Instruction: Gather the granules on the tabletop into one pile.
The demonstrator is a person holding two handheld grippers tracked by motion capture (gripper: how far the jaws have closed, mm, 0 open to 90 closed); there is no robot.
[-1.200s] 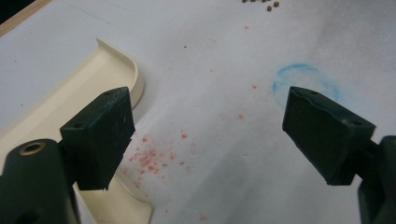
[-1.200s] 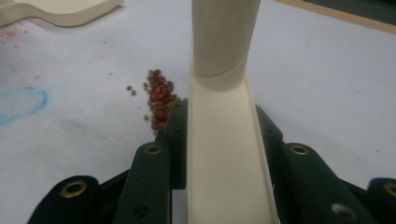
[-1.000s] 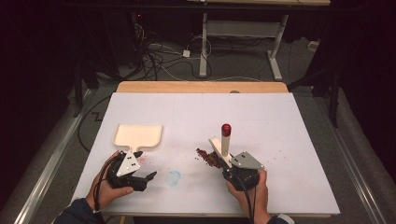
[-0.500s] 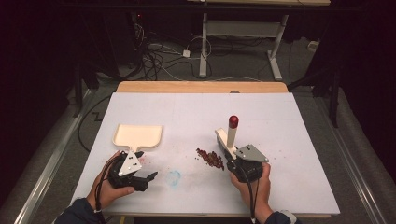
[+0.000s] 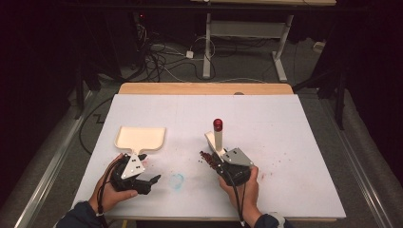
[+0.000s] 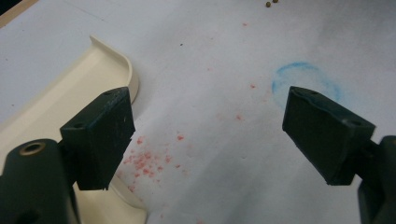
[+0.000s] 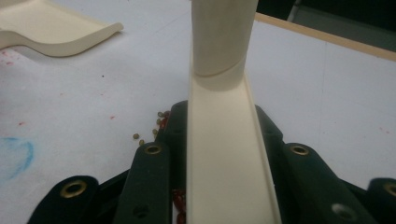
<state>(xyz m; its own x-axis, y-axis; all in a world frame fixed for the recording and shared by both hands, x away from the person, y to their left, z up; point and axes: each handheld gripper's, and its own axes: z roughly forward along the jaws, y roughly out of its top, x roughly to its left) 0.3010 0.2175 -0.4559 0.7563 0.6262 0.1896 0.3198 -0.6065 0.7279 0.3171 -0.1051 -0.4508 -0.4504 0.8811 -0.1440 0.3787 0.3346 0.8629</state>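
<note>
A cream dustpan (image 5: 141, 137) lies flat at the left of the white table (image 5: 294, 128). My left gripper (image 5: 151, 183) stands open just beside its handle with nothing between the jaws; the left gripper view has the dustpan (image 6: 60, 107) against the left jaw. My right gripper (image 5: 223, 164) is shut on a cream brush handle (image 5: 218, 137) with a red tip (image 5: 217, 124), tilted up and away. The right gripper view looks along that handle (image 7: 224, 42). Small dark red and brown beans (image 5: 205, 157) lie scattered at the right gripper's left side, seen as loose beans (image 7: 159, 119).
A faint blue ring mark (image 5: 177, 180) sits between the two grippers, with red specks (image 6: 149, 163) on the table by the dustpan. A wooden strip (image 5: 204, 88) borders the far edge. Cables and desk legs lie on the floor beyond.
My right gripper with the brush swung right, then came back left toward the beans. The left gripper and dustpan have stayed put.
</note>
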